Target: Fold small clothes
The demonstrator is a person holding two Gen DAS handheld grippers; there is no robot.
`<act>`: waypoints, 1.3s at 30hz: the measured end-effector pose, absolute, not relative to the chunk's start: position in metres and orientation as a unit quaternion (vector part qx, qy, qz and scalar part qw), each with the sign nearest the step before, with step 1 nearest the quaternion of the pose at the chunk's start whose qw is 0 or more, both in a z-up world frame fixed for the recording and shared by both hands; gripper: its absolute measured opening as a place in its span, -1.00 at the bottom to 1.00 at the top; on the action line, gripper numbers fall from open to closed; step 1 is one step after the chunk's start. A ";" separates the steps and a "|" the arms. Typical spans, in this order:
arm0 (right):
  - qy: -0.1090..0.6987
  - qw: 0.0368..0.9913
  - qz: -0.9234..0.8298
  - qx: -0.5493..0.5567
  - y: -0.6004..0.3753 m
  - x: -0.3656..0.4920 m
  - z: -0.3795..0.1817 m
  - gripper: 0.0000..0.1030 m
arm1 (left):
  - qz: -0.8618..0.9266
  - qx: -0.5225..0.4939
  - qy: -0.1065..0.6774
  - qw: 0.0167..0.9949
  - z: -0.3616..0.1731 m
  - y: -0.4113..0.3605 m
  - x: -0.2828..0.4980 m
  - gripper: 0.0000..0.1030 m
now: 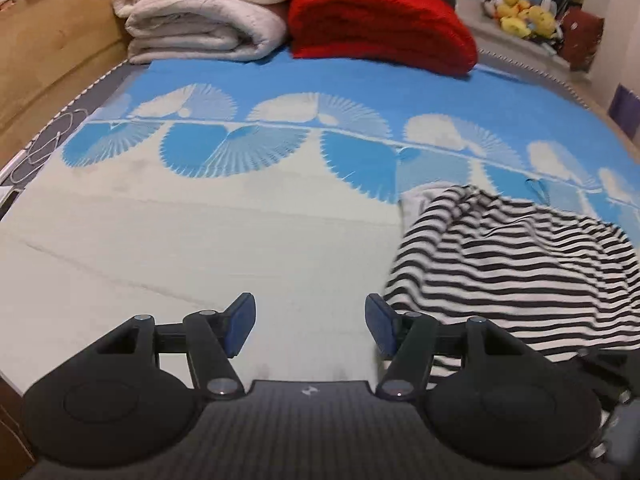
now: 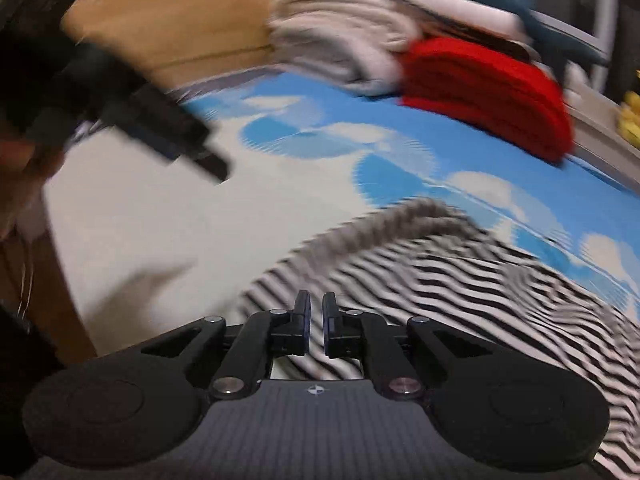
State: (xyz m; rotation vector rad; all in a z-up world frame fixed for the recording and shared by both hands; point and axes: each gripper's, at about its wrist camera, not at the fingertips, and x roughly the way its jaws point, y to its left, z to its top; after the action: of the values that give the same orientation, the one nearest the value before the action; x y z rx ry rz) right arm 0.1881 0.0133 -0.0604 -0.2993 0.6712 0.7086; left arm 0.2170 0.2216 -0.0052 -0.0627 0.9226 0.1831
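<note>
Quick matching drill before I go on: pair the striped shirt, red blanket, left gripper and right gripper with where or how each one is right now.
Things:
1. striped shirt
2. red blanket
3. left gripper
4. right gripper

States:
A. folded at the far end of the bed
B. fingers nearly together, over stripes
C. rumpled, unfolded
D. fingers wide apart, nothing between them

Pairs: 1-C, 2-A, 3-D, 4-B

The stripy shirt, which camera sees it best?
The left wrist camera. There the stripy shirt looks sharp, crumpled on the blue and white bedspread, so its stripes and edge are plain. The right wrist camera is closer, but its picture of the shirt is smeared with blur.
</note>
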 end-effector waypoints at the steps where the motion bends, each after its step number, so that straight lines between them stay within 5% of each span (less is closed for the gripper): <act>1: 0.322 0.868 0.345 -0.153 0.024 0.188 -0.066 -0.61 | 0.089 -0.033 0.445 0.890 -0.012 0.229 0.216 0.29; 4: 0.325 0.862 0.345 -0.179 0.047 0.186 -0.081 -0.20 | 0.089 -0.031 0.446 0.890 -0.012 0.236 0.216 0.29; 14: 0.349 0.838 0.337 -0.252 0.087 0.205 -0.132 -0.14 | 0.098 -0.046 0.447 0.888 -0.023 0.258 0.212 0.29; 19: 0.349 0.847 0.323 -0.238 0.087 0.213 -0.132 -0.78 | 0.092 -0.074 0.443 0.888 -0.023 0.266 0.215 0.29; 22: 0.351 0.861 0.323 -0.178 0.070 0.221 -0.110 -0.81 | 0.064 -0.123 0.438 0.888 -0.022 0.269 0.221 0.31; 26: 0.322 0.878 0.329 -0.128 0.039 0.218 -0.071 -0.81 | -0.005 -0.241 0.436 0.867 -0.032 0.271 0.236 0.63; 30: 0.314 0.883 0.336 -0.091 0.009 0.212 -0.054 -0.82 | -0.071 -0.313 0.460 0.828 -0.059 0.248 0.258 0.65; 39: 0.318 0.880 0.349 -0.051 -0.028 0.205 -0.040 -0.82 | -0.118 -0.341 0.531 0.767 -0.127 0.197 0.328 0.83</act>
State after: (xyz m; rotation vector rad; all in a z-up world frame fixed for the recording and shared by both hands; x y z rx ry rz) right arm 0.2046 -0.0281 -0.0399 -0.1061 0.6626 0.7269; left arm 0.3285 0.1966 -0.1266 -0.7402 1.1538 -0.2567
